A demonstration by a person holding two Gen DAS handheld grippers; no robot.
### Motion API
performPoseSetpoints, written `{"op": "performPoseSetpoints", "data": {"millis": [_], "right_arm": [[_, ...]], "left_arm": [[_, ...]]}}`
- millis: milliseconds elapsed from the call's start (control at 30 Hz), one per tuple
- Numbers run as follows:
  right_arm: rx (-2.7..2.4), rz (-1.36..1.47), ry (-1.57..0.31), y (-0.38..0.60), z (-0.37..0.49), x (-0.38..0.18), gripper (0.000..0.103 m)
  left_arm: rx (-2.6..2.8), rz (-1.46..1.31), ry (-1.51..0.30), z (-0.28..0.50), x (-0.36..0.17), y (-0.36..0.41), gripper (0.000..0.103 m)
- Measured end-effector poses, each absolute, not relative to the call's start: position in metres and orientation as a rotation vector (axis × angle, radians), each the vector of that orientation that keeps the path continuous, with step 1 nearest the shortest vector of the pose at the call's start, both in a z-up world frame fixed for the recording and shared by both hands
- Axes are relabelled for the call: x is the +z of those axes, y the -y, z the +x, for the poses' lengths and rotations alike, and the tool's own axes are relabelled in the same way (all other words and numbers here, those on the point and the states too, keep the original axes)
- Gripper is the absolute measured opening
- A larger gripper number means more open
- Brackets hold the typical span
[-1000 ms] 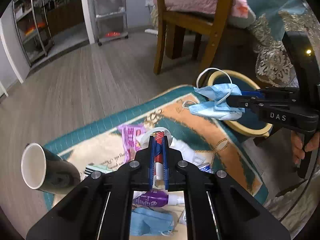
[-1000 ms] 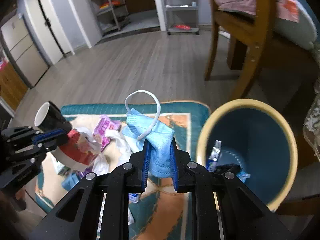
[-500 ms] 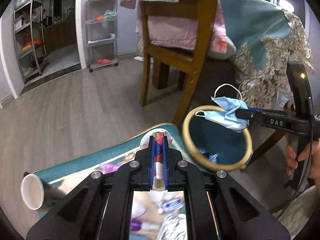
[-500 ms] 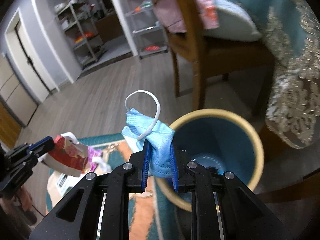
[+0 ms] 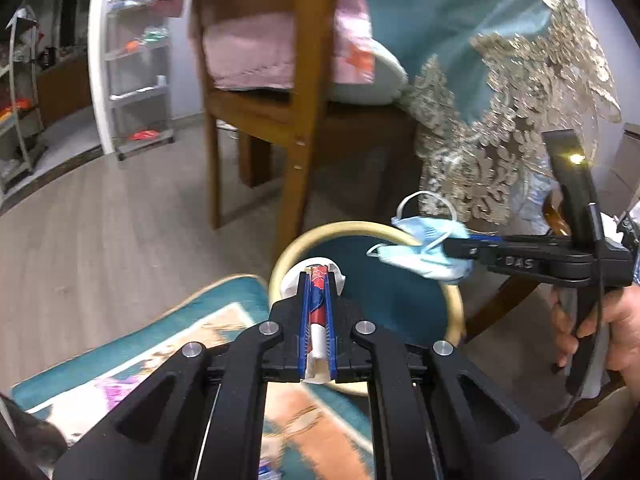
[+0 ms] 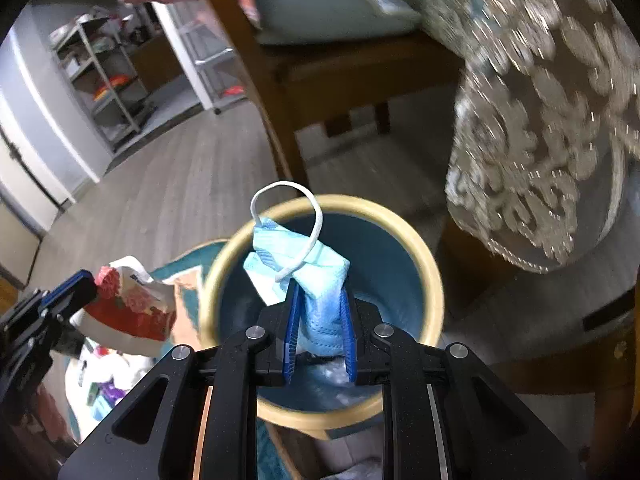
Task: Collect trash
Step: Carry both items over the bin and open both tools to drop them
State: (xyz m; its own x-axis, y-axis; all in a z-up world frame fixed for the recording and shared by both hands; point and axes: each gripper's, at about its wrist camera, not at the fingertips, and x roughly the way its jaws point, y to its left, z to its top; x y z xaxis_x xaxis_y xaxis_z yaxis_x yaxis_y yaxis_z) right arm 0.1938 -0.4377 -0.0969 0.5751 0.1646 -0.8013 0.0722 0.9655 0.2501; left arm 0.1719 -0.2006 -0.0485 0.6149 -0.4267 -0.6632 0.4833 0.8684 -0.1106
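Observation:
My left gripper (image 5: 316, 280) is shut on a crushed red-and-white paper cup (image 5: 318, 280), held at the near rim of the blue bin with a yellow rim (image 5: 344, 229). My right gripper (image 6: 319, 304) is shut on a blue face mask (image 6: 316, 276), held over the bin's opening (image 6: 434, 280). In the left wrist view the right gripper (image 5: 460, 248) comes in from the right with the mask (image 5: 420, 254) over the bin's far rim. In the right wrist view the left gripper (image 6: 86, 284) holds the cup (image 6: 132, 308) just left of the bin.
A teal and orange rug (image 5: 168, 344) lies left of the bin, with more trash on it (image 6: 108, 380). A wooden chair (image 5: 296, 128) stands right behind the bin. A teal lace-edged tablecloth (image 5: 500, 128) hangs to the right. Metal shelves (image 5: 140, 80) stand far back.
Both grippers have moved from above the rug towards the bin. The mask is now over the bin's opening and the cup is at its rim. Both grips are unchanged.

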Motion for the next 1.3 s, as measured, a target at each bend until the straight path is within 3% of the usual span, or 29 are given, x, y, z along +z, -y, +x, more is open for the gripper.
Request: {"op": "performPoseSetpoints", "data": {"millis": [400,600,1000,1133,1233,1300], "right_arm": [[0.023,0.277,-0.994,0.446,0.198,-0.110,0.021],[0.021,0.287,-0.999,0.445,0.200,-0.109,0.031],[0.019,0.271,-0.984,0.441,0.203,-0.107,0.037],[0.022,0.261,-0.965,0.438,0.203,-0.103,0.050],[0.026,0.261,-0.942,0.434,0.201,-0.098,0.060],[0.028,0.257,-0.923,0.431,0.200,-0.094,0.068]], "left_arm": [[-0.601,0.103,-0.765,0.179,-0.074,0.244,0.006],[-0.614,0.101,-0.767,0.178,-0.076,0.247,0.006],[-0.580,0.104,-0.772,0.177,-0.072,0.234,0.009],[-0.562,0.122,-0.757,0.172,-0.068,0.226,0.037],[-0.546,0.127,-0.745,0.169,-0.063,0.219,0.046],[-0.524,0.130,-0.732,0.166,-0.059,0.213,0.057]]}}
